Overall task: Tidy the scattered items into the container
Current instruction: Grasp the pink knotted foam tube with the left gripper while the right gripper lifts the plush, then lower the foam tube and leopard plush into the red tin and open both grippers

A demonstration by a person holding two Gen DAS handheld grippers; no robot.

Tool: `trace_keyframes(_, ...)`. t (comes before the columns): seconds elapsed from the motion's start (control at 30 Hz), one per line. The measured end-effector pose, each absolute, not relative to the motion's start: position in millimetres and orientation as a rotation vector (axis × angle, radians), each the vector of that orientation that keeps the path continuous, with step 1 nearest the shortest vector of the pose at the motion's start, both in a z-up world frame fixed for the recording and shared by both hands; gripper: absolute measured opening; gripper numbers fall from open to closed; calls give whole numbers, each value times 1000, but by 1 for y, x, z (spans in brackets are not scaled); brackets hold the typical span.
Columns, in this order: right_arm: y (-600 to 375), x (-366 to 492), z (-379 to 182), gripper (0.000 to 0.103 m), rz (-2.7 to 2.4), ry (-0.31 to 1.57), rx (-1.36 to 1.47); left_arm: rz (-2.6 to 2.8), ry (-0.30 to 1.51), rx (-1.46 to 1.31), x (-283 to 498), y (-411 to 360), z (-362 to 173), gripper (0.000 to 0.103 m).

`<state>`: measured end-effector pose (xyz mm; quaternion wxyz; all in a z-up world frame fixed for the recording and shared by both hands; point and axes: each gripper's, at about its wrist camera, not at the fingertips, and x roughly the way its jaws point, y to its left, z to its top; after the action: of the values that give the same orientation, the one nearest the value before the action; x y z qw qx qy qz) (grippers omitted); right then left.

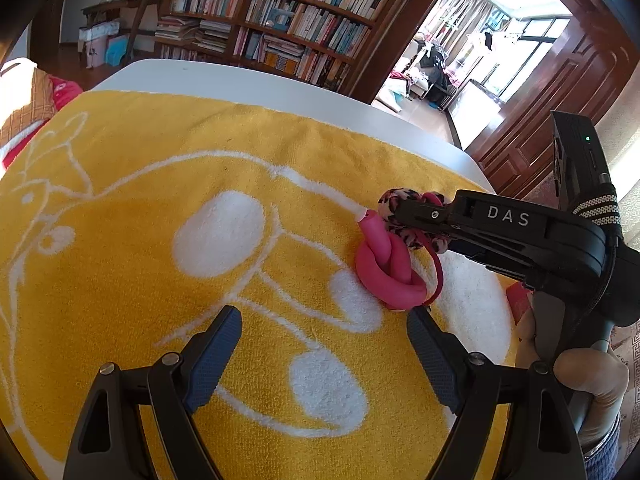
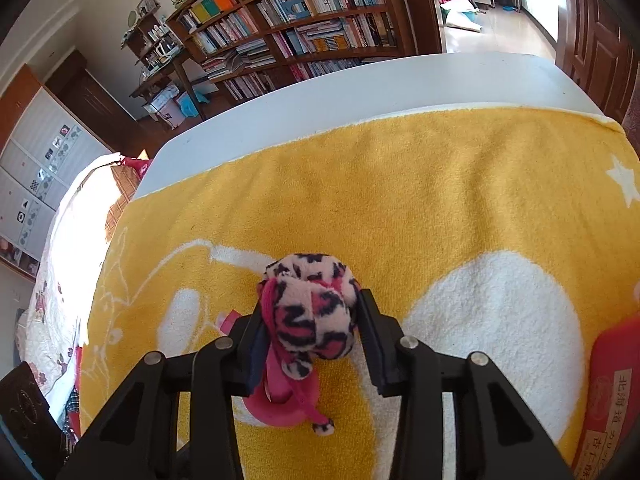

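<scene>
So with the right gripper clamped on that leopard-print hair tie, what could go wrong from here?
The leopard-print hair tie lies tangled with the knotted pink tie, and a thin pink loop runs between them, so lifting may drag the pink one along and drop it off the yellow towel. The right gripper pinches soft, bunched fabric that could slip. The open left gripper sits close to the pink tie and might bump it.

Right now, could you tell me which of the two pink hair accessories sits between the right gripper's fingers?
The leopard-print scrunchie, fuzzy with black spots, is pinched by the right gripper. The plain pink knotted band lies free on the yellow towel.
</scene>
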<state>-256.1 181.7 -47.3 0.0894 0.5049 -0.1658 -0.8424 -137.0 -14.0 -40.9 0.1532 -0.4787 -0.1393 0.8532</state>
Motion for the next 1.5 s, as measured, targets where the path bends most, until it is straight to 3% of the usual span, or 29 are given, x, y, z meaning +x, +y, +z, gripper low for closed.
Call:
trace_keyframes(0.37, 219, -207, 10, 42, -2593, -609, 1279, 2449, -266, -1364, -137, 17, -30, 86)
trace_keyframes(0.77, 256, -152, 51, 42, -2689, -603, 1062, 2462, -106, -1412, -168, 64, -47, 86)
trace_keyframes(0.87, 269, -141, 56, 42, -2713, -617, 1025, 2494, -77, -1411, -173, 68, -50, 79)
trace_keyframes(0.93, 277, -131, 59, 42, -2735, -625, 1002, 2512, -50, -1402, -175, 69, -50, 61)
trace_keyframes(1.0, 285, -124, 61, 42, -2759, -633, 979, 2517, -43, -1399, -177, 70, -50, 55)
trace_keyframes(1.23, 314, -96, 75, 43, -2859, -639, 868, 2538, -50, -1359, -171, 73, -40, 55)
trace_keyframes(1.5, 374, -55, 88, 43, -2972, -751, 754, 2506, -82, -1211, -149, 93, 6, 55)
